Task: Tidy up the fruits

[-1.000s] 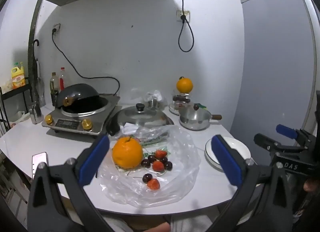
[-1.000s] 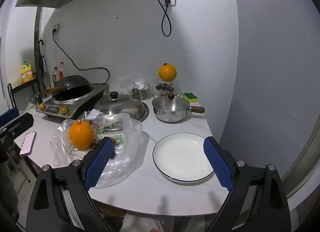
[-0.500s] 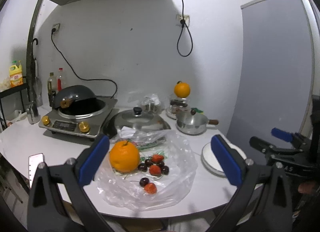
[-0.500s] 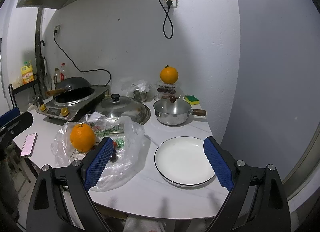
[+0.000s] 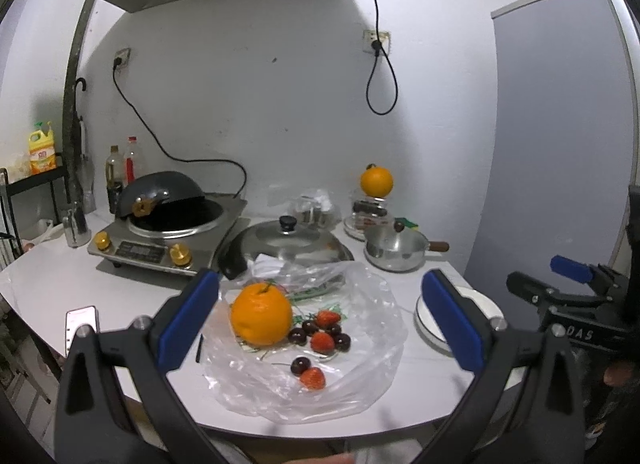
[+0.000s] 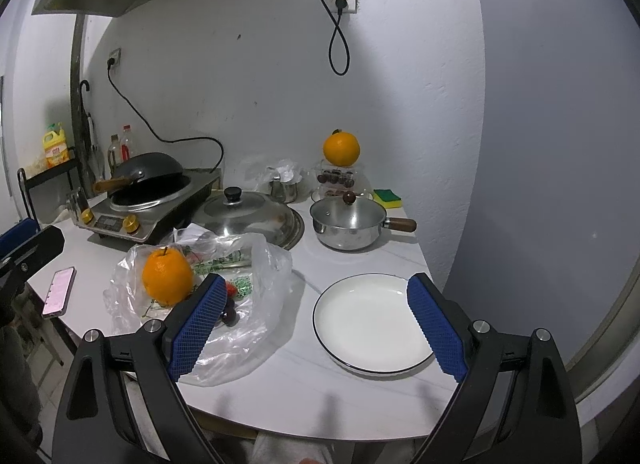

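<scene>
Left wrist view: the left gripper (image 5: pixel 320 318) hangs above the near edge of a white table (image 5: pixel 48 280), its blue-padded fingers (image 5: pixel 188 320) spread wide with nothing between them. Framed between the fingers, a clear plastic bag (image 5: pixel 360 384) lies flat and open on the table. On it rests a large orange (image 5: pixel 261 314), with dark cherries (image 5: pixel 300 365) and red strawberries (image 5: pixel 322 341) just to its right and in front. A white plate (image 5: pixel 486 306) with a dark rim sits right of the bag, partly hidden by the right finger. Behind the bag are a steel pan lid (image 5: pixel 292 242), an induction cooker (image 5: pixel 160 240) with a black wok tilted on it, and a small steel saucepan (image 5: pixel 394 250). A second orange (image 5: pixel 376 181) sits on top of a clear container by the wall. The right gripper (image 5: pixel 568 284) shows at the far right edge.

Right wrist view: the right gripper (image 6: pixel 316 324) is also spread wide and holds nothing. The plate (image 6: pixel 372 322) lies bare between its fingers (image 6: pixel 436 330), near the table's front edge. The plastic bag (image 6: pixel 264 284) is left of the plate; the large orange (image 6: pixel 167 276) sits on it, and the left finger covers most of the small fruit. A smartphone (image 6: pixel 59 291) lies at the table's left end. The saucepan (image 6: pixel 348 224) stands behind the plate, with a green-and-yellow sponge (image 6: pixel 387 199) beyond it.
</scene>
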Motion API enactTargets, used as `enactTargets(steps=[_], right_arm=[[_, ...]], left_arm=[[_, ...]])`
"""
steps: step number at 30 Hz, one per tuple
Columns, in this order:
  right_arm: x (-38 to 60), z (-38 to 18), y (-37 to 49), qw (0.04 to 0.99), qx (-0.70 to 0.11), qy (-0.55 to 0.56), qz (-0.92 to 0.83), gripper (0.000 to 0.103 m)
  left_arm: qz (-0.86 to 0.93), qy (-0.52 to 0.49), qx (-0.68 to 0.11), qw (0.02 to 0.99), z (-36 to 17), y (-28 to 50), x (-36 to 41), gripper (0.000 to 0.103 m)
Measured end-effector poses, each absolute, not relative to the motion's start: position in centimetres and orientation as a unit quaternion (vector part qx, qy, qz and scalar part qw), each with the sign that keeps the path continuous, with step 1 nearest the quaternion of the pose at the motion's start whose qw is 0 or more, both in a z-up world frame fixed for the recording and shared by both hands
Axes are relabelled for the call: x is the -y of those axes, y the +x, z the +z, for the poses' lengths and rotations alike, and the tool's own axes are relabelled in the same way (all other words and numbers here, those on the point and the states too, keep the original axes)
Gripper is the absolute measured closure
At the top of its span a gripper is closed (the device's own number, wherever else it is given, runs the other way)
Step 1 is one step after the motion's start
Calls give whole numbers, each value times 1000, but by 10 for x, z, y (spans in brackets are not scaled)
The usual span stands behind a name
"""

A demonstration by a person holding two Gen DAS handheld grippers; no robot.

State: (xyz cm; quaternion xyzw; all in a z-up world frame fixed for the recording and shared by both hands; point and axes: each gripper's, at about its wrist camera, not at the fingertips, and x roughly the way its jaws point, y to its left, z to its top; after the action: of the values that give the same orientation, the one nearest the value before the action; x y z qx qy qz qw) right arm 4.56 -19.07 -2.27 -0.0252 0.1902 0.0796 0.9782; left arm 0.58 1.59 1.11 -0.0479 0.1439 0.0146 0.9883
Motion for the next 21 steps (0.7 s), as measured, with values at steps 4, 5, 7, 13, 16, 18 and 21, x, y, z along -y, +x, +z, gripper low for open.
enactTargets(steps=[4, 5, 7, 13, 16, 18, 21], right_arm=[[189, -22, 45, 979, -189, -24, 79, 9], [188, -23, 46, 979, -189, -25, 78, 9], [187, -22, 46, 979, -188, -26, 78, 9], [184, -23, 45, 979, -187, -30, 74, 9], [183, -22, 46, 979, -186, -29, 74, 9], [181, -21, 48, 979, -187, -31, 75, 9], [180, -20, 50, 979, -188, -33, 77, 9]], left_arm=[[16, -44, -150, 988, 10, 9, -17, 1], [15, -45, -152, 987, 10, 11, -18, 1], [11, -48, -156, 986, 10, 13, -20, 1], [6, -46, -159, 986, 9, 18, -19, 1], [7, -49, -160, 986, 9, 19, -21, 1], [7, -51, -161, 986, 8, 20, -22, 1], [7, -59, -163, 985, 7, 20, -26, 1]])
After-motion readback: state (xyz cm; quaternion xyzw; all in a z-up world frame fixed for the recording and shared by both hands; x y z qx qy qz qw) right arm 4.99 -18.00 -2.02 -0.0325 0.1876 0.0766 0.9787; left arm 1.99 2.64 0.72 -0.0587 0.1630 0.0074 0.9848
